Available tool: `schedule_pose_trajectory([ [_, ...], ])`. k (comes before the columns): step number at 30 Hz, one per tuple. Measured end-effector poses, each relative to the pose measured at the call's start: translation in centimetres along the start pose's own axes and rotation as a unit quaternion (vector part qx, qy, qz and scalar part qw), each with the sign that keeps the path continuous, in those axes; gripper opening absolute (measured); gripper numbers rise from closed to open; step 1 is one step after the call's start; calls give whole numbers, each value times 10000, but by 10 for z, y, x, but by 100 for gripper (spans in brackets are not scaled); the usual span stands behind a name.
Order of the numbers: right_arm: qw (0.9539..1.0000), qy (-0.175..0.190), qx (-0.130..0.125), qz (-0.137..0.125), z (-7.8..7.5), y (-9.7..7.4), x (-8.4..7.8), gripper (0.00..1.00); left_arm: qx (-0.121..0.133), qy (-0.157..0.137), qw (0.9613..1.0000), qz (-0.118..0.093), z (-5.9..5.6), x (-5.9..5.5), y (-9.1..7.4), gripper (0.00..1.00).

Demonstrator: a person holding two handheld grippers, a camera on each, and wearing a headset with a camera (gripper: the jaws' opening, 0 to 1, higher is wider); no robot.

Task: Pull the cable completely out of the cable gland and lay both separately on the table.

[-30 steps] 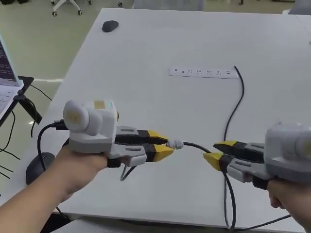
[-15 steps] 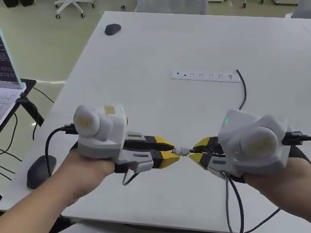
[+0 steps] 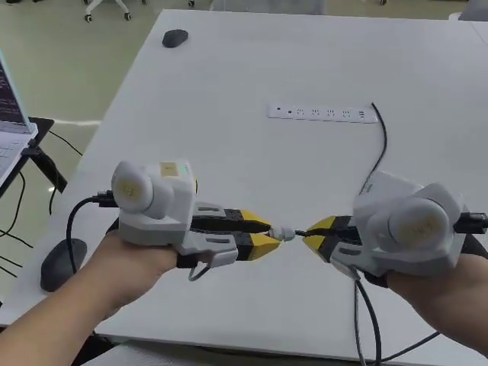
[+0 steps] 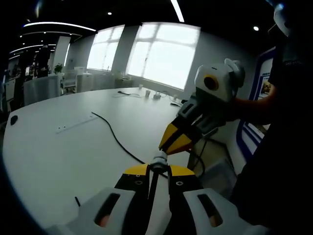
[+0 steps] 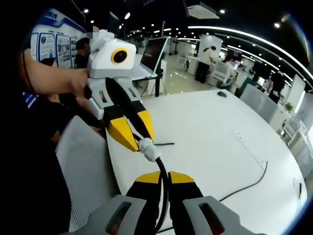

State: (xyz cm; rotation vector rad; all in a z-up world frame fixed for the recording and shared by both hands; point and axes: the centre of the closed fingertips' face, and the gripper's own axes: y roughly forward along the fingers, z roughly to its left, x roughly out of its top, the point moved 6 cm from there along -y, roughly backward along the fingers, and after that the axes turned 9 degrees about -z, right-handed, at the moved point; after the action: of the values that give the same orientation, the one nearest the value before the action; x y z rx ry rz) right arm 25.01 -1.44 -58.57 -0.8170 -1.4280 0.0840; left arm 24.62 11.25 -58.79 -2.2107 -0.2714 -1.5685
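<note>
Since a second ago the right tongs (image 3: 315,235) have closed in from farther right, so a short stub of cable spans the tools where a longer arc hung. Nearest the person, a hand holds each tool above the near edge of the white table (image 3: 229,152), tips facing. The left tongs (image 3: 265,232) are clamped on the white plastic cable gland (image 3: 284,232), which pokes past their yellow tips toward the right tongs. The thin black cable (image 3: 299,232) leaves the gland's right end and enters the right tongs, whose jaws are pinched onto it just beside the gland. In the right gripper view the cable (image 5: 164,196) passes between the close-set jaws and curves up to the gland (image 5: 148,148), held in the left tongs' tips (image 5: 133,139). In the left gripper view the gland (image 4: 159,158) sits at that tool's tips, the right tongs (image 4: 172,144) just beyond. Gland and cable hang joined above the table. Farther back lies a white power strip (image 3: 324,113), its black lead (image 3: 384,141) trailing nearer, and at the far corner a dark computer mouse (image 3: 174,37).
</note>
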Motion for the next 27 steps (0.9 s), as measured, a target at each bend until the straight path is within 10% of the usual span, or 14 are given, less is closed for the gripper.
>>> schedule_pose_trajectory([
  [27,9868,1440,-726,-176,-33,-11,-39,0,29,-51,9999,-88,5,4,6,14],
])
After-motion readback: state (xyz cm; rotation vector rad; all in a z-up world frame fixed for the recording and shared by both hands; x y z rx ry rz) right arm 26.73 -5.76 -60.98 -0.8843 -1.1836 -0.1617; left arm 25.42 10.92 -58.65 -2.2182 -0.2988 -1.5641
